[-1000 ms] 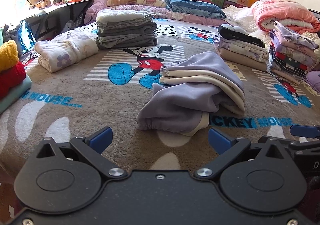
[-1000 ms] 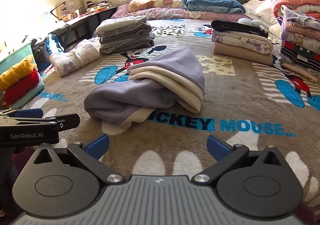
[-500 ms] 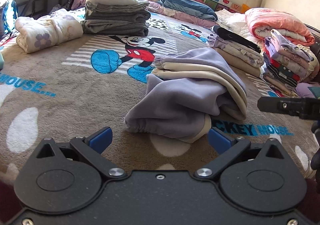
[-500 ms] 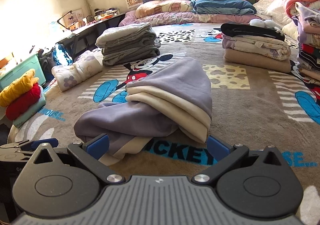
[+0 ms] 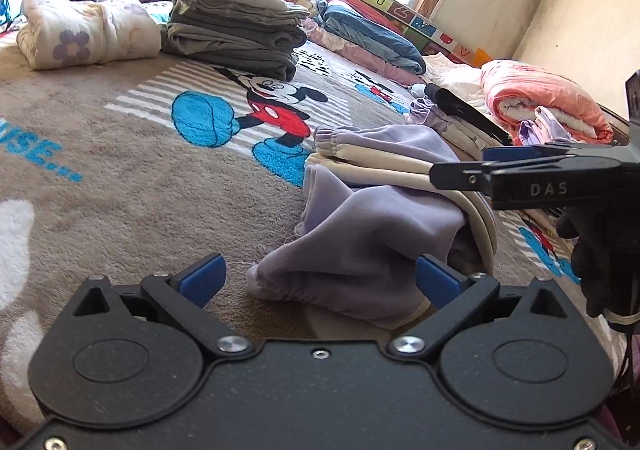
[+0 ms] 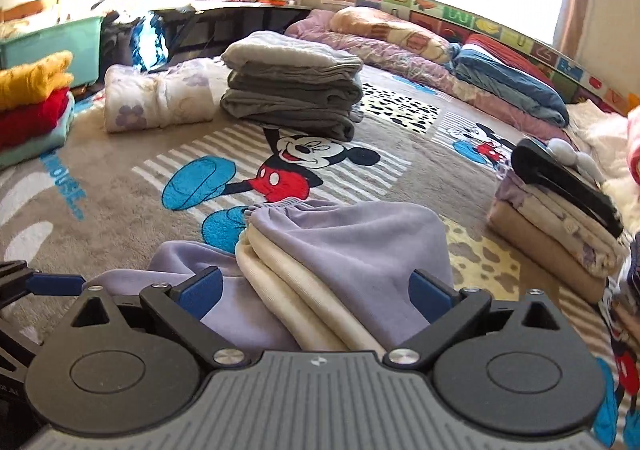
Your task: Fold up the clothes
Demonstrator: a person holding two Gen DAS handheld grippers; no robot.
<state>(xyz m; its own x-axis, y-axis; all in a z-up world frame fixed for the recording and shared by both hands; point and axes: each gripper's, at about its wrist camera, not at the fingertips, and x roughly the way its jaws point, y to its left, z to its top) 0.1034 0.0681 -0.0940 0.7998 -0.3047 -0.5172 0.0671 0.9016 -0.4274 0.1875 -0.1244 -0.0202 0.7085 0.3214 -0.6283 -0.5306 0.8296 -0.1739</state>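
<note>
A lilac and cream garment lies partly folded on the Mickey Mouse blanket. Its loose lilac end bunches toward me. My left gripper is open, its jaws on either side of that loose end, not closed on it. My right gripper is open and sits low over the folded cream and lilac layers, which lie between its jaws. The right gripper also shows from the side in the left wrist view, over the garment's right part.
A grey folded stack and a floral roll lie at the back left. A beige and lilac stack with a black item sits at the right. Red and yellow knits sit far left. A pink blanket lies at the right.
Both grippers have moved forward and down onto the lilac garment. The left one now straddles its loose end and the right one is over its folded layers. Both stay open.
</note>
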